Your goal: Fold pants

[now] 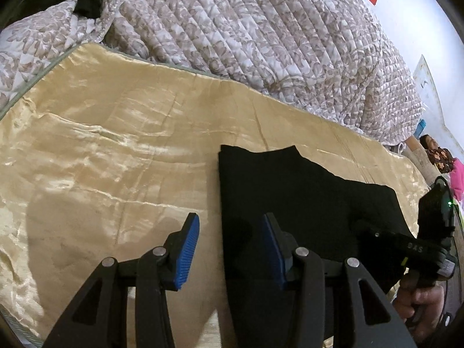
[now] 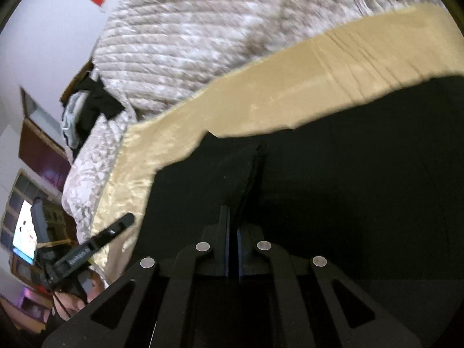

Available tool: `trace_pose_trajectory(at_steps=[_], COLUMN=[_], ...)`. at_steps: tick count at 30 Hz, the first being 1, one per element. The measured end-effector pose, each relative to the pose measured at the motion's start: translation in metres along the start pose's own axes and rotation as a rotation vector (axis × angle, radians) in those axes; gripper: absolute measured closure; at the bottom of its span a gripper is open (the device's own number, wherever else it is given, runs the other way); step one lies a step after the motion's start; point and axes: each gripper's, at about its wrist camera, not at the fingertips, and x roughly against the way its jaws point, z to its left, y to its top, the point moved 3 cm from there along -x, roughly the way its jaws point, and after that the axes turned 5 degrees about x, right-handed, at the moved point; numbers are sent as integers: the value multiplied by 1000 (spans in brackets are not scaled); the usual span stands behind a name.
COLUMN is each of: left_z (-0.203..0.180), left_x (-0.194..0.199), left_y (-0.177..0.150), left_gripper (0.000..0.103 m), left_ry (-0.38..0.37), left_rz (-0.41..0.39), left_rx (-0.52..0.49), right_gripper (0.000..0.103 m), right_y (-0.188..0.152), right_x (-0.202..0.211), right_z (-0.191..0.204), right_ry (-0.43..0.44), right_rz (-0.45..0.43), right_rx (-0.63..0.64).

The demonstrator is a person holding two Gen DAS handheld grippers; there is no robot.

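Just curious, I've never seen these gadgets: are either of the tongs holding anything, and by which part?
The right tongs are shut on a raised ridge of the black pants. The left tongs are open, holding nothing.

Your right gripper [image 2: 232,229] is pinched tight on a ridge of the black pants [image 2: 333,179], gold sheet [image 2: 261,98] beyond.

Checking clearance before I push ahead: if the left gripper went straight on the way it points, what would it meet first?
Probably the left edge of the black pants, lying on the gold sheet just ahead of the open left gripper; depth is unclear.
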Motion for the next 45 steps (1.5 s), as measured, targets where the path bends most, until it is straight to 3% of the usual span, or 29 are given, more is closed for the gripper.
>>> trace_pose_trajectory(at_steps=[8, 11, 14, 17, 19, 21, 25, 32, 37, 40, 42, 45], left_z=[-11, -15, -22, -27, -29, -33, -36, -39, -46, -42, -43, -48], left_x=[4, 9, 12, 4, -1, -1, 0, -10, -35, -58, -56, -49], left_y=[-3, -5, -11, -22, -29, -33, -39, -4, 31, 31, 28, 24], left_gripper=[55, 56, 56, 56, 56, 56, 56, 56, 55, 56, 56, 55], left_ry=[-23, -55, -67, -53, -29, 1, 35, 29, 20, 39, 47, 68], left_rz=[-2, -6, -21, 10, 19, 8, -1, 44, 49, 99, 81, 63], left_rx=[-50, -55, -91, -130, -160, -208, -257, -209, -196, -190, -208, -236], right_gripper=[100, 99, 99, 95, 93, 91, 91, 90, 90, 90, 90, 90], right_y=[0, 1, 4, 3, -6, -22, -32, -10, 23, 36, 38, 39], right_x=[1, 7, 25, 32, 24, 6, 8, 16, -4, -22, -30, -23], right_z=[1, 0, 9, 26, 39, 44, 49, 43, 43, 29, 15, 12], right_ry=[-26, -74, -133, -97, -103, -123, -180, -208, -250, -277, -291, -300], right_rz=[2, -13, -79, -99, -57, 54, 65, 10, 24, 53, 81, 56], right_rx=[18, 36, 111, 204, 293, 371, 483, 397, 367, 305, 258, 232])
